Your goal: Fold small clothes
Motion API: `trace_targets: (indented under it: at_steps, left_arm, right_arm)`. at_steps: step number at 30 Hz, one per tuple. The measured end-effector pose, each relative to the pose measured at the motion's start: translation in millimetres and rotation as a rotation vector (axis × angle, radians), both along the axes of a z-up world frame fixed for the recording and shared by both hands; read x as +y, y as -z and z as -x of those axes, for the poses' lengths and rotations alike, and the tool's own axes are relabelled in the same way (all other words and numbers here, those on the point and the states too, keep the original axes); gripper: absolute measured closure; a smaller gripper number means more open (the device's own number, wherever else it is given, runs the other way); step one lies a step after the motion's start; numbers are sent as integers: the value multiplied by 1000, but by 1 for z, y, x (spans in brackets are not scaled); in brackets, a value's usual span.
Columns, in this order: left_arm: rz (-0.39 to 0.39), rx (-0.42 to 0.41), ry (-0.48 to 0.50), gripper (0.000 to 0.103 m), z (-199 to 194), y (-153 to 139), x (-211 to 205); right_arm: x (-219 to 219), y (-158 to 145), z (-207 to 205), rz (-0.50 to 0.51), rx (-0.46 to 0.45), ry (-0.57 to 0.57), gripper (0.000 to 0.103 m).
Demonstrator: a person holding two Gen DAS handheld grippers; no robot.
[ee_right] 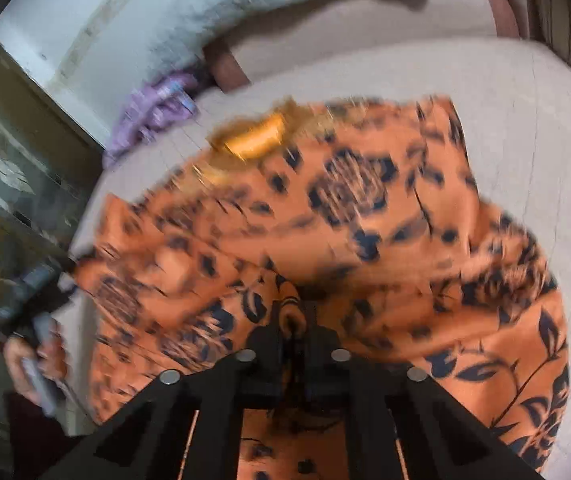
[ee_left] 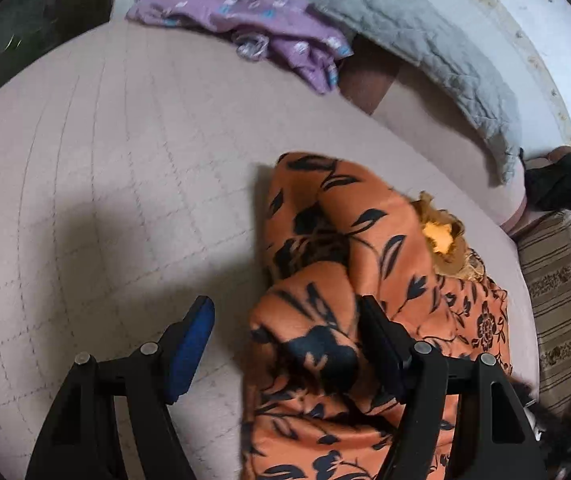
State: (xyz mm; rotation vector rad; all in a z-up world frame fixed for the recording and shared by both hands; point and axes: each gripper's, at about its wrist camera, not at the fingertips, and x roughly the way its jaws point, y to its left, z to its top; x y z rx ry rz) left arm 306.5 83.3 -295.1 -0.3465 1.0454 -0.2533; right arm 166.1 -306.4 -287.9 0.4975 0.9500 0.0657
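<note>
An orange garment with a black flower print (ee_left: 365, 240) lies crumpled on the pink quilted bed cover (ee_left: 85, 160). My left gripper (ee_left: 285, 308) is open just above it. A raised fold of the cloth sits between the jaws against the right finger (ee_left: 381, 336), while the blue pad (ee_left: 193, 340) stands apart from it. In the blurred right wrist view the same garment (ee_right: 365, 208) spreads wide, and my right gripper (ee_right: 293, 316) is shut on a bunched fold of it. A yellow-orange trim (ee_right: 257, 136) shows at the far edge.
A purple garment (ee_left: 245, 24) and a grey quilted blanket (ee_left: 425, 52) lie at the far side of the bed. A striped patterned cloth (ee_left: 557, 280) borders the right edge. A hand holding the other gripper (ee_right: 33, 340) shows at the left, before a glass cabinet (ee_right: 5, 160).
</note>
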Motion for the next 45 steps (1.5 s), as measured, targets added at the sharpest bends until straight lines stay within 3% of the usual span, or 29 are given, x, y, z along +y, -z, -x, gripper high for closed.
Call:
trace_targets:
  at_steps: [4, 8, 10, 12, 17, 19, 20, 22, 23, 24, 26, 28, 31, 33, 36, 39, 43, 44, 45]
  left_arm:
    - [1, 3, 28, 29, 3, -1, -4]
    - [-33, -43, 114, 28, 8, -7, -27]
    - [-97, -56, 132, 28, 10, -8, -38]
    - [-108, -50, 154, 28, 9, -6, -45]
    - [-174, -35, 215, 28, 8, 2, -65]
    - [-203, -16, 225, 28, 7, 6, -71]
    - [-222, -1, 228, 28, 6, 9, -74]
    - [-242, 25, 228, 28, 5, 14, -77]
    - [-246, 24, 227, 28, 4, 15, -77]
    - [-251, 20, 228, 28, 5, 14, -78]
    - [-247, 6, 228, 28, 7, 10, -78]
    - [-223, -35, 224, 29, 8, 3, -80]
    - [-168, -139, 205, 28, 15, -18, -79]
    - [-141, -203, 166, 28, 17, -29, -80]
    - [-127, -206, 140, 28, 11, -28, -87]
    - [-193, -164, 123, 28, 0, -16, -98]
    - [-365, -18, 91, 28, -17, 16, -105]
    - [-345, 7, 84, 28, -20, 21, -102]
    - [-315, 10, 69, 27, -22, 20, -97]
  right_arm:
    - [-16, -57, -3, 93, -168, 54, 96]
    - [-49, -90, -24, 140, -263, 170, 96]
    - [-67, -86, -40, 195, -255, 257, 96]
    - [-89, -66, -56, 244, -215, 331, 96]
    - [-129, -4, -74, 52, -99, 367, 92]
    - [-143, 7, -82, -17, -64, 370, 90]
    - [-148, 8, -84, -42, -68, 372, 83]
    - [-158, 11, -77, -73, -96, 402, 56]
    - [-162, 12, -73, -84, -102, 426, 20]
    - [-167, 11, -68, -97, -114, 456, 12]
    - [-177, 4, -53, -105, -175, 522, 12]
    - [-175, -9, -43, -63, -216, 516, 14]
    - [-147, -30, -39, 42, -255, 387, 40]
    - [-124, -35, -44, 118, -263, 303, 64]
    - [-93, -29, -58, 121, -247, 184, 66]
    - [-78, -16, -77, 111, -210, 136, 66]
    - [-73, 28, -106, 125, -12, 142, 66]
    - [-77, 44, -112, 123, 52, 148, 67]
    - [-80, 50, -114, 101, 44, 153, 67]
